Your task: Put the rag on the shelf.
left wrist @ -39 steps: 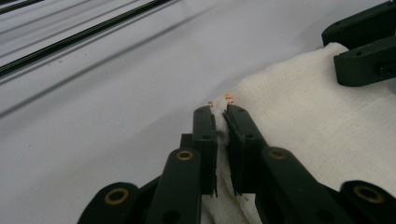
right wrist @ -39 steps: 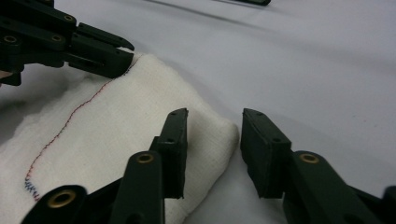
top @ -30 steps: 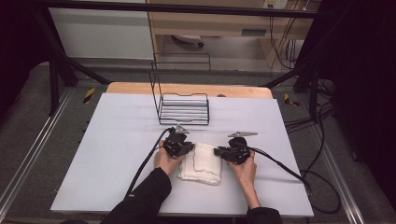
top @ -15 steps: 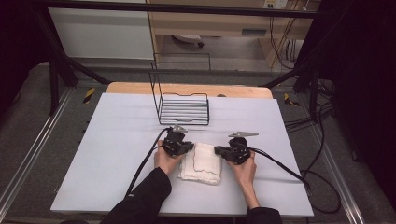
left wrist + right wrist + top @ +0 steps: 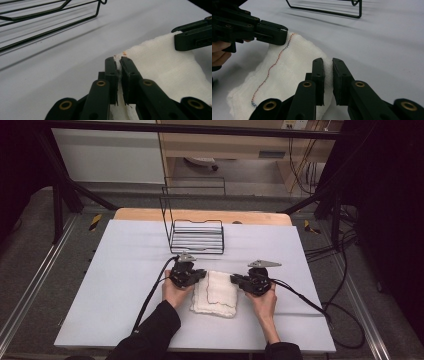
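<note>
A folded white cloth (image 5: pixel 216 292) with a coloured stitched seam lies on the white table (image 5: pixel 120 270), in front of the person. My left gripper (image 5: pixel 202 275) pinches the cloth's far left corner; in the left gripper view its jaws (image 5: pixel 118 61) are shut on a fold of the cloth (image 5: pixel 160 62). My right gripper (image 5: pixel 234 280) pinches the far right corner; in the right gripper view its jaws (image 5: pixel 327 62) squeeze the cloth's edge (image 5: pixel 284 67). Each gripper view also catches the other gripper: the right gripper (image 5: pixel 192 35) and the left gripper (image 5: pixel 272 32), both on the cloth.
A black wire rack (image 5: pixel 196 237) stands just beyond the cloth, towards the table's far edge. Black cables trail from both grippers, the right gripper's cable (image 5: pixel 310 302) running off the table's right side. White surface stretches to the left and right of the hands.
</note>
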`<state>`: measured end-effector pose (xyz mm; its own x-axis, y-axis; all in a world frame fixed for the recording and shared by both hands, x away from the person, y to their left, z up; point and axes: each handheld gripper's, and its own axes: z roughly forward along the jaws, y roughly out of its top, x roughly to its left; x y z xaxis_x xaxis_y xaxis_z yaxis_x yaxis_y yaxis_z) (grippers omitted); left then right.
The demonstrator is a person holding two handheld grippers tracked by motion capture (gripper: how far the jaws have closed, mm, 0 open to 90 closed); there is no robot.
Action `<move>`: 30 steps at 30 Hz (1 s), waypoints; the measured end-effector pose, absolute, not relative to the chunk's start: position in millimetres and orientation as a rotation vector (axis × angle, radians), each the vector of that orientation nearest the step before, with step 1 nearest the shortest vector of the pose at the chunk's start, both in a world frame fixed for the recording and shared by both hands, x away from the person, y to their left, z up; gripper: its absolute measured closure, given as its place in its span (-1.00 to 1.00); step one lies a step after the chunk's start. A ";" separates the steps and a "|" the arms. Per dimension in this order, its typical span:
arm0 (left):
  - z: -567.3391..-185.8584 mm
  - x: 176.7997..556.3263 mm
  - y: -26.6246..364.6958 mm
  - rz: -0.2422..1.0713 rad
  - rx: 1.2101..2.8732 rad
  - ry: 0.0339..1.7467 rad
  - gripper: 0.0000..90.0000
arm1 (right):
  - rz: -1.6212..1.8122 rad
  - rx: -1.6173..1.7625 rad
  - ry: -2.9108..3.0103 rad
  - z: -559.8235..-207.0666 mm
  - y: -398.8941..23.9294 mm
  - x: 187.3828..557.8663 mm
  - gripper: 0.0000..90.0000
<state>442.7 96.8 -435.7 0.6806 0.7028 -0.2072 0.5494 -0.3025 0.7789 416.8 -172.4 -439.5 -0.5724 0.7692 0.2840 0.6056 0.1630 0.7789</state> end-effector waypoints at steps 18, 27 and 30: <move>-423.2 424.5 108.5 0.261 1.882 0.905 0.87 | 1.436 1.226 2.182 -419.6 -169.9 402.1 0.80; -412.4 417.2 113.5 0.285 1.835 0.881 0.87 | 1.457 1.133 2.136 -407.7 -168.0 393.9 0.80; -408.9 414.5 114.8 0.299 1.822 0.868 0.87 | 1.464 1.119 2.124 -405.1 -167.5 392.4 0.80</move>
<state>414.5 114.8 -408.9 0.7060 0.6825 -0.1894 0.4208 -0.1891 0.8872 392.4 -167.5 -405.1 -0.6380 0.7536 0.1583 0.4163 0.1646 0.8942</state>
